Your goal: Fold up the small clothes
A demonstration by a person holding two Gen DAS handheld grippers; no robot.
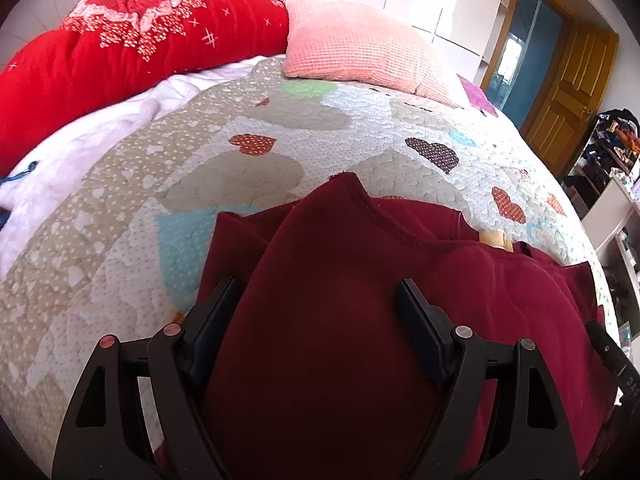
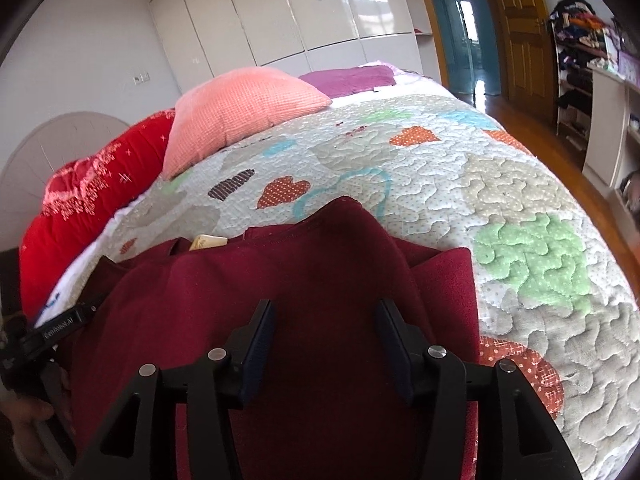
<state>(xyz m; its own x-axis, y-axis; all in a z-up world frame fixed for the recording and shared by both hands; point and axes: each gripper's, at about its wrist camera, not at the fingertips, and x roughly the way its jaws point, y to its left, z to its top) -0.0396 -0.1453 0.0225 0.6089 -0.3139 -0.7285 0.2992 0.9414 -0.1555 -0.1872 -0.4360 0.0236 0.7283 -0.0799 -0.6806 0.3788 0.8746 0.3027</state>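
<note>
A maroon garment lies on the quilted bedspread, bunched into a raised fold whose stitched hem peaks ahead of the fingers. A tan label shows at its far edge. My left gripper is open, its fingers wide apart, with the cloth bulging up between them. In the right wrist view the same maroon garment fills the space between the spread fingers of my right gripper, which is open too; its pads stand clear of the cloth. The tan label peeks out at the left.
A pink pillow and a red quilt lie at the head of the bed, with white bedding beside them. A purple pillow sits farther back. Wooden floor, shelves and a door are to the right. A hand holds the other gripper.
</note>
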